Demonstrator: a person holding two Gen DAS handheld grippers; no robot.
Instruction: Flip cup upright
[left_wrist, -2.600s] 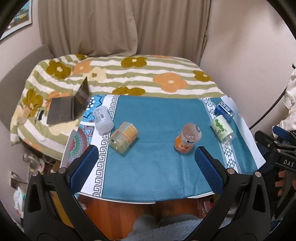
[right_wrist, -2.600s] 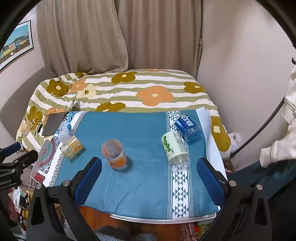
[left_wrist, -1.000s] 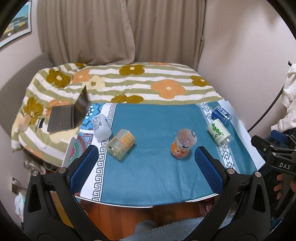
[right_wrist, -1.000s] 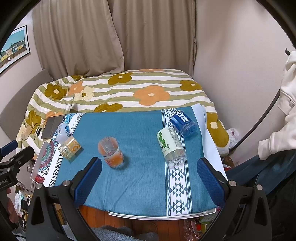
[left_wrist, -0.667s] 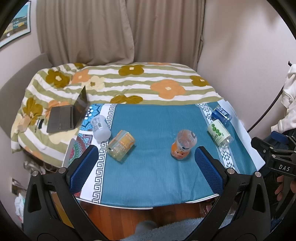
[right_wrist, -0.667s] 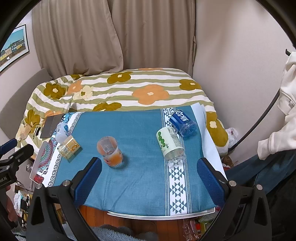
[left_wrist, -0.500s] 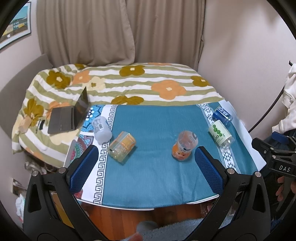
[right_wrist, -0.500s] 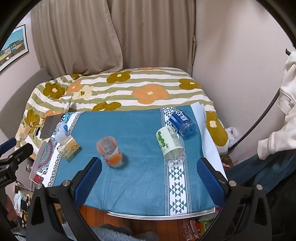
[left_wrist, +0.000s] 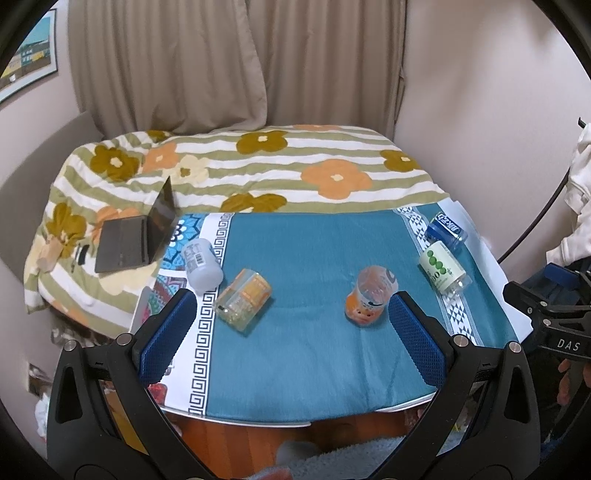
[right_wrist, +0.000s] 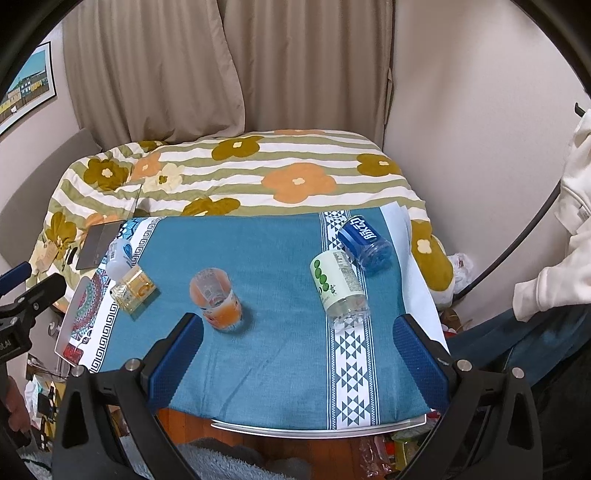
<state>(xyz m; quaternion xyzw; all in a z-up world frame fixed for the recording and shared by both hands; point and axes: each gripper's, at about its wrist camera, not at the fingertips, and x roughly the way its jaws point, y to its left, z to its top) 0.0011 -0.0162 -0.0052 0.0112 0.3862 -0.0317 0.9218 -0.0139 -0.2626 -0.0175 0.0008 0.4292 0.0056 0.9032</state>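
Note:
A clear plastic cup with an orange print (left_wrist: 370, 296) stands on the teal tablecloth (left_wrist: 306, 347), mid-table; it also shows in the right wrist view (right_wrist: 216, 299). Whether it stands mouth up or mouth down I cannot tell. A clear orange-tinted cup (left_wrist: 243, 298) lies on its side at the left; it also shows in the right wrist view (right_wrist: 133, 290). My left gripper (left_wrist: 291, 334) is open and empty, held back over the table's near edge. My right gripper (right_wrist: 295, 360) is open and empty, also short of the table.
A white bottle (left_wrist: 200, 264) lies at the left by the tipped cup. A green-dotted bottle (right_wrist: 338, 290) and a blue bottle (right_wrist: 365, 240) lie at the right. A laptop (left_wrist: 138, 236) sits on the flowered quilt (left_wrist: 295, 166) behind the table.
Both grippers have drawn back and risen slightly, so the table looks a bit farther. No object on the table has moved.

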